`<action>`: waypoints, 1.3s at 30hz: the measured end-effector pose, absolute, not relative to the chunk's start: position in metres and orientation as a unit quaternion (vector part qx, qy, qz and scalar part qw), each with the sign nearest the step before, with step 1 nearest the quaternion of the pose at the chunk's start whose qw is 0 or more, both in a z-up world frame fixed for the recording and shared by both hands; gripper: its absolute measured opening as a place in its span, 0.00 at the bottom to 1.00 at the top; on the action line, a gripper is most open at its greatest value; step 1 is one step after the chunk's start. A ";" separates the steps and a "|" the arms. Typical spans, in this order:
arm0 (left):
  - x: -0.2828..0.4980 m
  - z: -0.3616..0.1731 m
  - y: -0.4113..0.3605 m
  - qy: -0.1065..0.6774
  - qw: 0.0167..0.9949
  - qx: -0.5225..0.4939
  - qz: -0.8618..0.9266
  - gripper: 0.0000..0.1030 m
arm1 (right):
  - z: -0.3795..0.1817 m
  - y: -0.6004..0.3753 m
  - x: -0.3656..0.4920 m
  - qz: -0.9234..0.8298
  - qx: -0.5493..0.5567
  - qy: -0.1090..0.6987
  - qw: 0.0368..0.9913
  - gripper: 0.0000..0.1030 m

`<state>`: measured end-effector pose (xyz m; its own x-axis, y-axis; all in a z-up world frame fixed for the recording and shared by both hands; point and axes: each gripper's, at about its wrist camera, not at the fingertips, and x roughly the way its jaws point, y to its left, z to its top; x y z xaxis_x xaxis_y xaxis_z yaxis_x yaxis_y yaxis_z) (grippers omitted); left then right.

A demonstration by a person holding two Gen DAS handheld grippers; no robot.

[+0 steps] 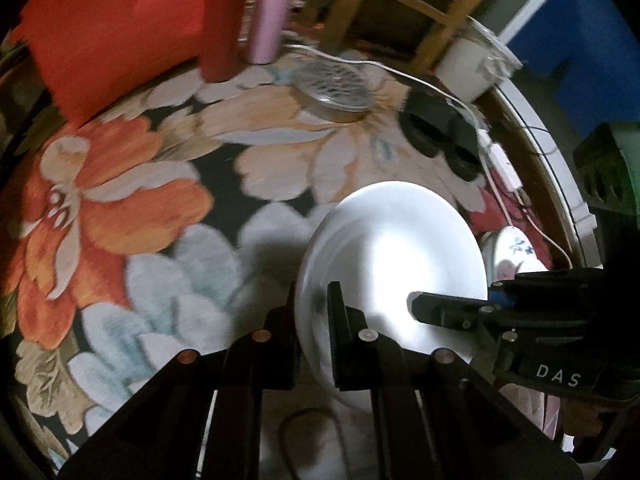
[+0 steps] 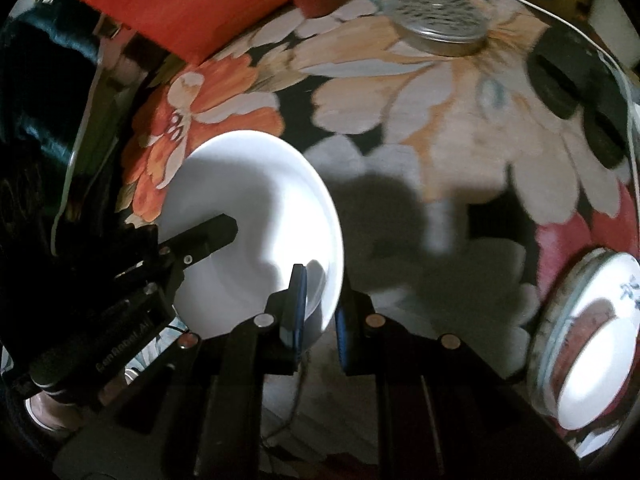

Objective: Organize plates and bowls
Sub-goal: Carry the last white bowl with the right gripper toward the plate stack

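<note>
A plain white plate [image 1: 394,252] is held tilted above the flowered tablecloth. My left gripper [image 1: 314,320] is shut on its left rim. My right gripper [image 2: 322,312] is shut on its right rim, with one blue-padded finger on each side; it also shows in the left wrist view [image 1: 448,312]. The plate shows in the right wrist view [image 2: 256,216], and the left gripper [image 2: 208,236] reaches onto it from the left. A painted bowl [image 2: 584,336] with a white inside lies at the right, also seen in the left wrist view [image 1: 510,252].
On the flowered tablecloth [image 1: 140,208] stand a red box [image 1: 116,24], a pink tube [image 1: 270,12] and a round glass-lidded tin [image 1: 334,88]. Black headphones [image 1: 440,136] and a white cable [image 1: 496,156] lie at the back right, near the table edge.
</note>
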<state>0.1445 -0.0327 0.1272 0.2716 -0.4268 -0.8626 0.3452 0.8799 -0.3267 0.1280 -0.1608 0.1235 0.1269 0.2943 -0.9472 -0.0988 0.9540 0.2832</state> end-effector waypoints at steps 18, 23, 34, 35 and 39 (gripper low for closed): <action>0.125 0.142 -0.149 0.542 0.775 -0.001 -0.324 0.09 | 0.142 -0.276 0.091 0.056 0.132 0.641 0.754 0.14; 0.121 0.145 -0.175 0.542 0.769 0.002 -0.339 0.09 | 0.146 -0.298 0.083 0.040 0.143 0.637 0.756 0.14; 0.095 0.153 -0.270 0.529 0.752 0.039 -0.390 0.09 | 0.157 -0.376 0.045 -0.027 0.173 0.623 0.762 0.14; 0.091 0.150 -0.279 0.532 0.747 0.043 -0.395 0.09 | 0.156 -0.382 0.042 -0.031 0.176 0.624 0.761 0.14; 0.077 0.137 -0.307 0.546 0.729 0.063 -0.409 0.09 | 0.145 -0.406 0.027 -0.052 0.195 0.634 0.747 0.14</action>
